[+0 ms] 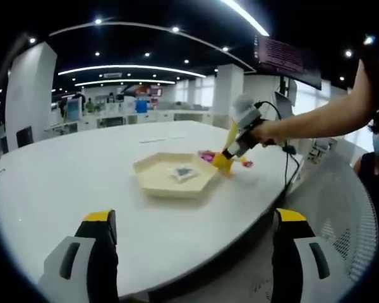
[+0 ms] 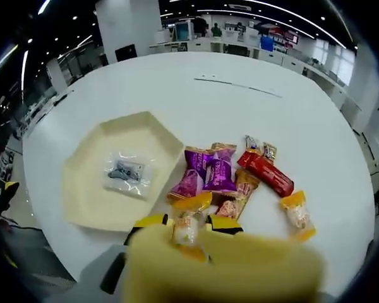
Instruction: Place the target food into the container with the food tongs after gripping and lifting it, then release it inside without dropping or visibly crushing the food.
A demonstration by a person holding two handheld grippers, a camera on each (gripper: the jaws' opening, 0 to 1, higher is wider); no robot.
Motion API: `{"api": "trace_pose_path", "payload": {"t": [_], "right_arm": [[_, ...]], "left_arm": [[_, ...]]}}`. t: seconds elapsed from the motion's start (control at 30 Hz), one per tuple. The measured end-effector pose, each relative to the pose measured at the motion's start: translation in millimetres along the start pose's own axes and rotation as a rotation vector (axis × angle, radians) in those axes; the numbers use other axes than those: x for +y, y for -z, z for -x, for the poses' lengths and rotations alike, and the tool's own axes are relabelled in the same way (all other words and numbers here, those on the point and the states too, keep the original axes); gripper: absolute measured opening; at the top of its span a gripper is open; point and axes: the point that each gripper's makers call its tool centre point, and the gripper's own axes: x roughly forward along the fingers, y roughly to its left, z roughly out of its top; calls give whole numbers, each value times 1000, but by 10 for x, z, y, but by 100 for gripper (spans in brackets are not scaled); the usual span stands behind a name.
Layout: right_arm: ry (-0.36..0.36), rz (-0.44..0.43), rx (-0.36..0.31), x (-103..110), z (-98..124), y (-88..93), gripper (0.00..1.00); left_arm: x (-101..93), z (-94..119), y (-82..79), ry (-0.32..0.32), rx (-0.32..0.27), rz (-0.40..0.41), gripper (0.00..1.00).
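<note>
In the left gripper view the right gripper (image 1: 225, 161) is held by an outstretched bare arm (image 1: 316, 120), tipped down onto the snack pile beside the cream hexagonal tray (image 1: 153, 178). In the right gripper view yellow tongs (image 2: 191, 235) are seen nearly closed around an orange-ended candy (image 2: 187, 230), just outside the tray (image 2: 88, 208), which holds a clear packet (image 2: 126, 172). Purple packets (image 2: 208, 172) and a red packet (image 2: 266, 173) lie nearby; no lettering can be read. The left gripper (image 1: 189, 222) is held open above the white table (image 1: 63, 183).

Left view far, right view close; both share tray (image 1: 175, 173).
</note>
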Motion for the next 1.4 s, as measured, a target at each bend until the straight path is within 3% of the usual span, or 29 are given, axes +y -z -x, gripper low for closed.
{"api": "trace_pose_path", "payload": {"t": [0.6, 0.9, 1.03, 1.4], "right_arm": [[17, -16, -57, -189, 338, -314, 23], [19, 1, -89, -185, 458, -476, 23], [29, 15, -109, -212, 507, -552, 24], [12, 20, -103, -172, 525, -576, 24]], "left_arm": [[19, -6, -5, -9, -2, -4, 99], [29, -4, 6, -12, 2, 11, 97], [61, 6, -51, -32, -32, 11, 99], [50, 1, -55, -24, -34, 18, 99]]}}
